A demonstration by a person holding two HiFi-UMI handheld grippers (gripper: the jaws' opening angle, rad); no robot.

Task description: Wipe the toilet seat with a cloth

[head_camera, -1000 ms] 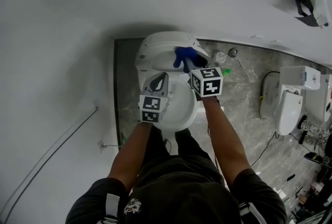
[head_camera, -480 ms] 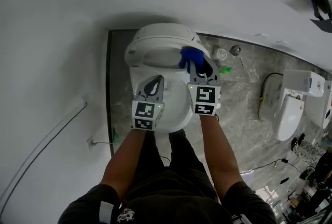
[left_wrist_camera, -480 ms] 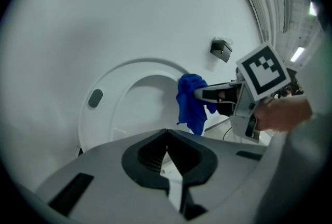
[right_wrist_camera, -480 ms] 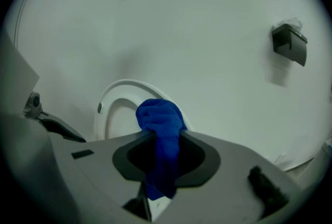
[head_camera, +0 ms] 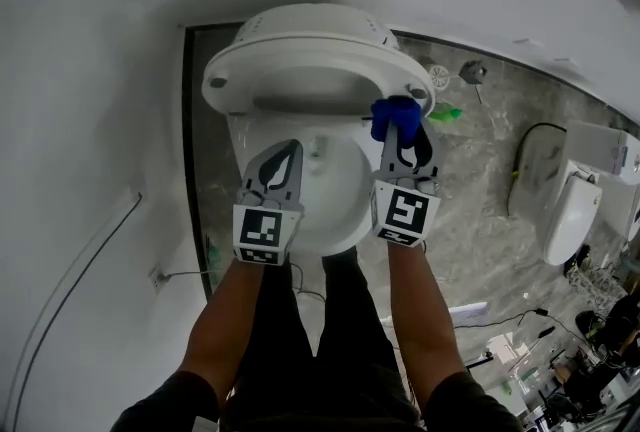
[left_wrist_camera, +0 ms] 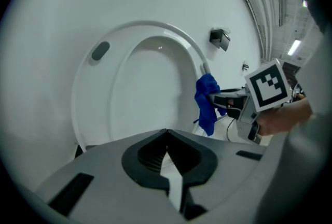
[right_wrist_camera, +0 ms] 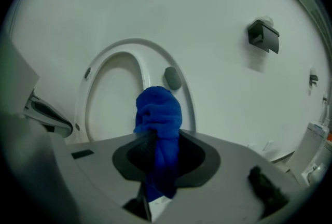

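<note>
Bathroom: grey stone floor (head_camera: 470,210), white wall (head_camera: 100,40).
Toilet seat (head_camera: 300,60): raised, just beyond both grippers' fingertips.
Cloth (right_wrist_camera: 158,114): blue, soft, light, probably floppy. Pinched mid-bunch by right gripper (head_camera: 400,130), wad protruding past its tips; a sound hold.
Left gripper (head_camera: 287,152): closed tight, empty.

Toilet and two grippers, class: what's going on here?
A person stands over a white toilet whose seat is raised, holding a gripper in each hand. The right gripper is shut on a blue cloth, held by the right side of the raised seat; whether the cloth touches it cannot be told. The left gripper is shut and empty, above the bowl.
</note>
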